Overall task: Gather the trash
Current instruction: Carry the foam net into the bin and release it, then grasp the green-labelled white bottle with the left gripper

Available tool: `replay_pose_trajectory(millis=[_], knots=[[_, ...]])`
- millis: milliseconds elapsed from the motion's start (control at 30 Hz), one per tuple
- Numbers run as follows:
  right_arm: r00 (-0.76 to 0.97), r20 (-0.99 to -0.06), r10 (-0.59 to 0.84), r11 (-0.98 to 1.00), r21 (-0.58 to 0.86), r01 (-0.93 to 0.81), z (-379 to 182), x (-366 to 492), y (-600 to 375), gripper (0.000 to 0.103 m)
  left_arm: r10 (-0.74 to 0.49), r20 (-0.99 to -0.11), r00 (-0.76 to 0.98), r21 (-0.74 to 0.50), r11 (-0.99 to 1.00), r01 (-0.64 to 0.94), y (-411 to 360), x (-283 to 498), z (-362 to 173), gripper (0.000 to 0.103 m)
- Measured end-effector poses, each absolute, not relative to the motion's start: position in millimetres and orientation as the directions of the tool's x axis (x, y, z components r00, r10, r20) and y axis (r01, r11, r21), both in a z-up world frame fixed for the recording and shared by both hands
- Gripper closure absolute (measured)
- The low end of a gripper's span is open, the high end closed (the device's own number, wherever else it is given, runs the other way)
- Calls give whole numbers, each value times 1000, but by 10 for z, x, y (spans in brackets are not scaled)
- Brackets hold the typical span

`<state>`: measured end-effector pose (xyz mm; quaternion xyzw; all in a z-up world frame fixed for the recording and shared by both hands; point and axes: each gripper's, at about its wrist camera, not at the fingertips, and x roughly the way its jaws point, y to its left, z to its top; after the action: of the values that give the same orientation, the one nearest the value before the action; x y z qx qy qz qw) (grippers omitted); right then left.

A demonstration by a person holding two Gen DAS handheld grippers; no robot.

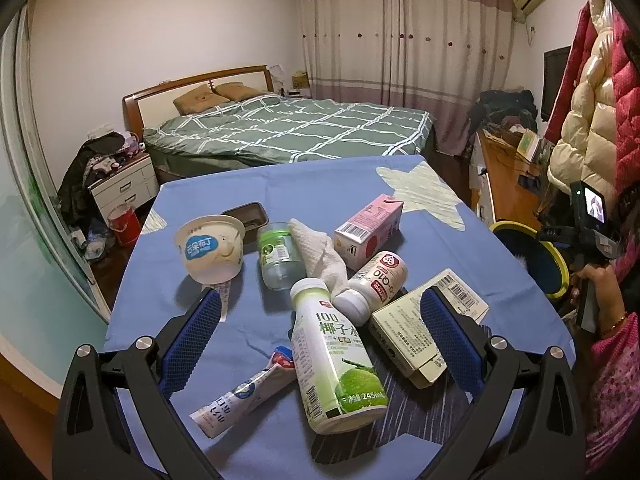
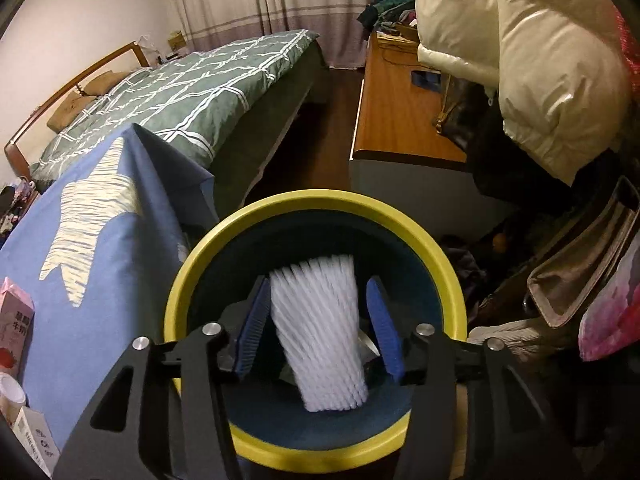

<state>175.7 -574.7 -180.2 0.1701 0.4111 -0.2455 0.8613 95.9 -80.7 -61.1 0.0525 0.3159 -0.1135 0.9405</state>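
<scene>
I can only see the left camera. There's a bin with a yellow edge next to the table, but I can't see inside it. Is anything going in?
Observer: Yes. In the right wrist view, a white foam net sleeve sits over the bin's opening, between the jaws of the right gripper.
Child: Is the gripper squeezing it?
Observer: No. The jaws stand open, and the right pad is clear of the sleeve, which looks blurred.
</scene>
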Motion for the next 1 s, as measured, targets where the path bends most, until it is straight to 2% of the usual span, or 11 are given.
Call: replay_pose_trajectory(millis=[433,700,833,1000], knots=[[629,-750,-201,881,142,451,-1586,1540,-5232,50,-182,-678,712,43,957,286,-296,939,-994,6],[637,-750,-179,895,145,422,-1564,1521,-5082,50,-184,-725,664,62,942,329,-115,944,-1257,21],[636,-753,-167,898,151,414,-1565,1534,-5041,50,-251,-718,649,-10,936,351,-162,969,-1170,21],[647,-747,-153,903,160,399,-1544,1513,-4977,50,-297,-715,633,-11,910,415,-519,910,-1029,18]])
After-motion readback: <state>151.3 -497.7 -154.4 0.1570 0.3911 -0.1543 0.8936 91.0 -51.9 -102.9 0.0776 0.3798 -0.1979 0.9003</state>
